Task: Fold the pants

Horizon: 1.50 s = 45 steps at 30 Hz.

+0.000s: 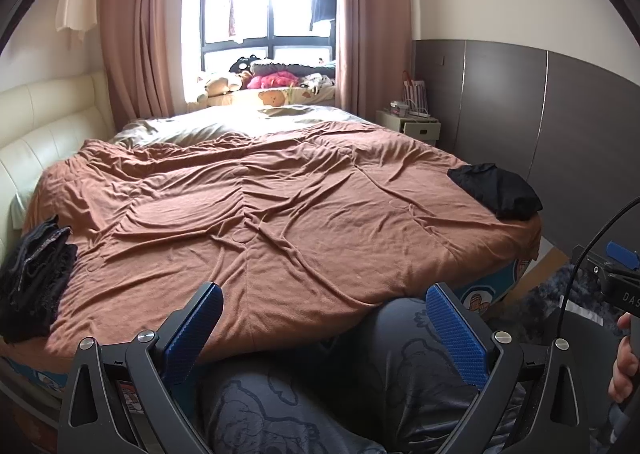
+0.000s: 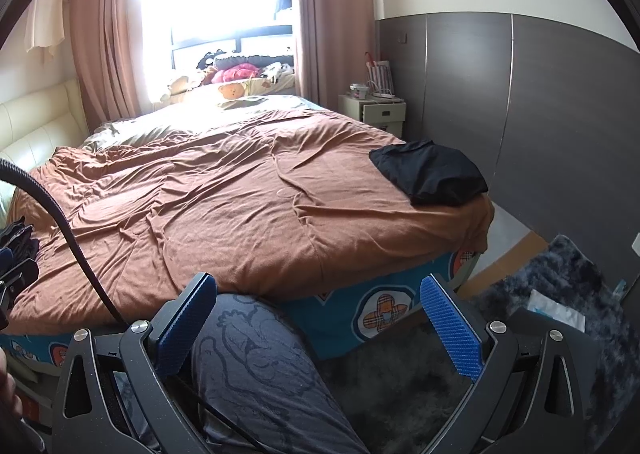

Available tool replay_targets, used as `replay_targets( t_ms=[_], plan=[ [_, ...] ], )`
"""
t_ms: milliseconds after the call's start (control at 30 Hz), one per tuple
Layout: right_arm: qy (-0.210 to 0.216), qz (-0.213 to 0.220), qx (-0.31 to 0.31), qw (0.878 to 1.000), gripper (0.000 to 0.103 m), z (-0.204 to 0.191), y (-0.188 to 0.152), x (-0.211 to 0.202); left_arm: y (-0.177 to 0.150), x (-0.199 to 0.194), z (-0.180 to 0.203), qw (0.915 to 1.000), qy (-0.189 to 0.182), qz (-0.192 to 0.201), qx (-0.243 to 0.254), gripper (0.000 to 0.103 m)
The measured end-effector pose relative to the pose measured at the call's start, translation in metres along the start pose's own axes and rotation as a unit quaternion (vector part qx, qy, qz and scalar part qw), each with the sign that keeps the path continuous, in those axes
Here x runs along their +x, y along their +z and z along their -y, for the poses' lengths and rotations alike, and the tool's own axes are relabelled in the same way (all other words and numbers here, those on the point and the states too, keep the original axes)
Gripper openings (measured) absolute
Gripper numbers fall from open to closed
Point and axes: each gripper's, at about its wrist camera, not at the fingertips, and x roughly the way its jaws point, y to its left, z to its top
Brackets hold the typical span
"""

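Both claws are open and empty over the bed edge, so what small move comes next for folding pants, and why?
Probably swing the left claw toward the pile of dark rumpled clothes at the left near corner of the brown wrinkled duvet. Both it and the right claw hold nothing, the duvet's middle is bare, and the black folded garment at the right corner looks finished.

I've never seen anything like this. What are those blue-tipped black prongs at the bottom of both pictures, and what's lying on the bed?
They are handheld grippers, one in each of a person's hands, each carrying a wide-angle camera that looks along its two fingers. One picture comes from the left gripper, the other from the right gripper. Both stand open and hold nothing. Ahead is a bed under a brown blanket. A folded black garment lies at its far right corner, and a dark clothes pile sits at the left edge. Below are the person's patterned trousers.
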Motion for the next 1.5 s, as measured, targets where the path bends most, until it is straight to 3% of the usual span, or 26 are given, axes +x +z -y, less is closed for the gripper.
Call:
replay_targets(
  t_ms=[1500],
  plan=[
    [0.000, 0.017, -0.010, 1.000, 0.103, 0.011, 0.005, 0.001, 0.006, -0.018, -0.004, 0.9997, 0.010, 0.021, -0.010, 0.103]
  ],
)
